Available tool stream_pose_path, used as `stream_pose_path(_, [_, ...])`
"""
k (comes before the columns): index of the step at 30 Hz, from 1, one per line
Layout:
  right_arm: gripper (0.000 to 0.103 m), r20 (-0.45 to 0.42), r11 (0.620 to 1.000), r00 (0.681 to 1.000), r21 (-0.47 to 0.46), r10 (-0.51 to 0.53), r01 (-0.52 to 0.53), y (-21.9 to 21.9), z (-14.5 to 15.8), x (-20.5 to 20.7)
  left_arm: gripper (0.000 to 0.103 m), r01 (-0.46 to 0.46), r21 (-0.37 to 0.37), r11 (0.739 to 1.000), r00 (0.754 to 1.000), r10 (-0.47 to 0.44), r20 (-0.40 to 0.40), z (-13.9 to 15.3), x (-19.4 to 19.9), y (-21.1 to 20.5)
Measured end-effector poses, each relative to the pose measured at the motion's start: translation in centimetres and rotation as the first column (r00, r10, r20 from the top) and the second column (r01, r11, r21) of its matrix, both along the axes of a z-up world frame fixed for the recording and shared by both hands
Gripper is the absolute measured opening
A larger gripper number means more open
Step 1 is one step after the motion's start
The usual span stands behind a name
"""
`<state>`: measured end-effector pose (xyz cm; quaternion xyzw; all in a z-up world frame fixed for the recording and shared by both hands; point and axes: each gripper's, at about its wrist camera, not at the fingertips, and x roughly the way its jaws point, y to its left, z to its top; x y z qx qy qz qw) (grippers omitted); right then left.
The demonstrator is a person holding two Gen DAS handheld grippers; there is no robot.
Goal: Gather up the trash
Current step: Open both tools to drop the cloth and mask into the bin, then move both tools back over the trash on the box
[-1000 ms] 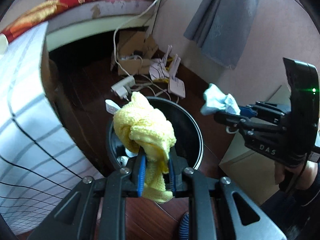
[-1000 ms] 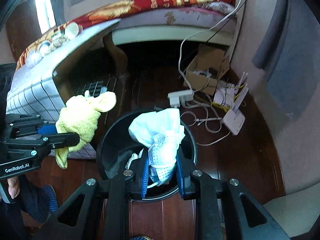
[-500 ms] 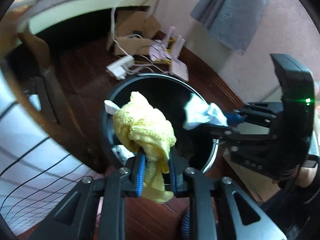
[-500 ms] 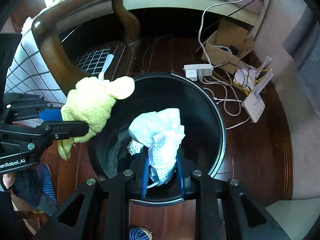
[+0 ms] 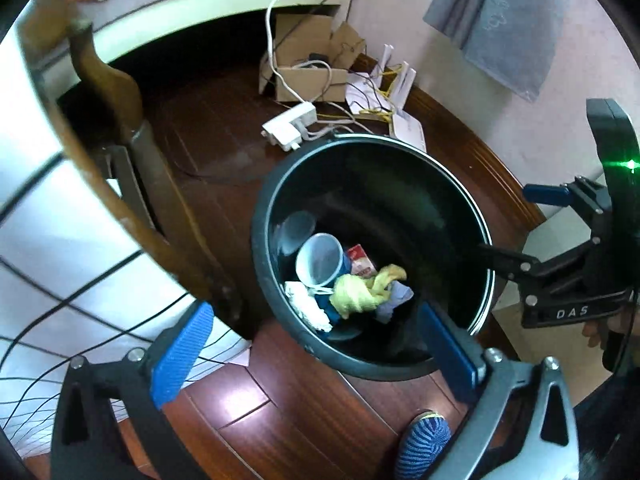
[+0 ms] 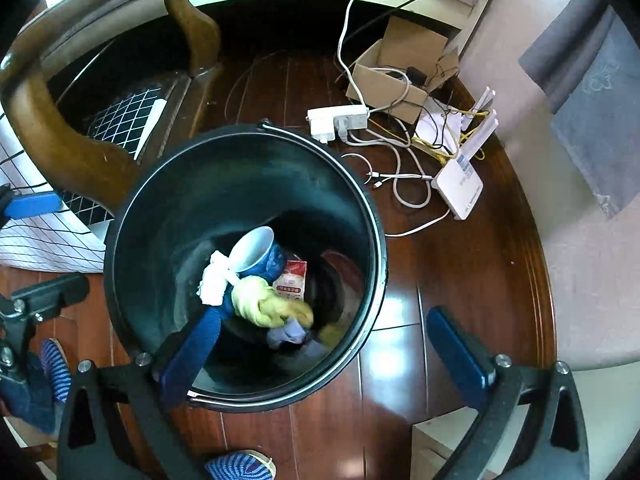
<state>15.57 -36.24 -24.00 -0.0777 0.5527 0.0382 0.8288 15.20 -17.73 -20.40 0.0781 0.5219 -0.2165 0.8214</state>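
**A:** What is in front of the two grippers?

**B:** A round black trash bin (image 5: 400, 208) stands on a dark red wooden floor (image 6: 460, 280). Both cameras look down into it from above. The left gripper (image 5: 316, 344) hangs over the near rim, its jaws spread wide and holding nothing. The right gripper (image 6: 324, 344) is also over the bin with its jaws spread wide and empty.

**A:** Where is the trash?

**B:** At the bottom of the bin. A crumpled yellow cloth (image 5: 360, 292) lies there in a heap, touching a pale bluish-white wad (image 5: 394, 300) just beside it. Next to them are a white cup (image 6: 252, 250) lying on its side with its mouth toward the camera, a small red-and-white packet (image 6: 292, 280), and crumpled white tissue (image 6: 212, 282). The pieces are bunched together against one another.

**A:** Can each gripper see the other?

**B:** Yes. In the left wrist view, the right gripper's black frame reaches in from the right edge, with a green light on its body. In the right wrist view, the left gripper's blue finger pads (image 6: 34, 204) show at the left edge, apart from each other.

**A:** What surrounds the bin?

**B:** Behind it on the floor are a white power strip (image 6: 338, 118), tangled cables (image 6: 400, 160), a white router (image 6: 460, 188) with antennas, and an open cardboard box (image 6: 396, 72). A curved wooden table leg (image 6: 60, 128) and a white checked cloth (image 6: 36, 240) are to the left. A grey cloth (image 5: 504, 16) hangs on the pink wall. A blue striped slipper (image 5: 424, 448) is near the bottom edge.
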Motion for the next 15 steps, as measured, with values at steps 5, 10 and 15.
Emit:
stream_pose_path(5, [0.103,0.027,1.0,1.0,0.006,0.005,-0.005,0.2,1.0,-0.3,0.103,-0.005,-0.003,1.0,1.0,0.005,0.022,1.2,-0.7,0.4])
stream_pose_path(10, [0.103,0.064,1.0,0.998,0.017,0.006,-0.007,0.6,2.9,-1.4,0.103,-0.01,-0.012,1.0,0.999,0.011,0.053,2.8,-1.8,0.9])
stream_pose_path(15, [0.103,0.106,1.0,0.994,0.025,0.006,-0.009,1.0,5.2,-2.7,0.103,-0.022,-0.03,0.999,0.996,0.025,0.09,4.7,-2.5,1.7])
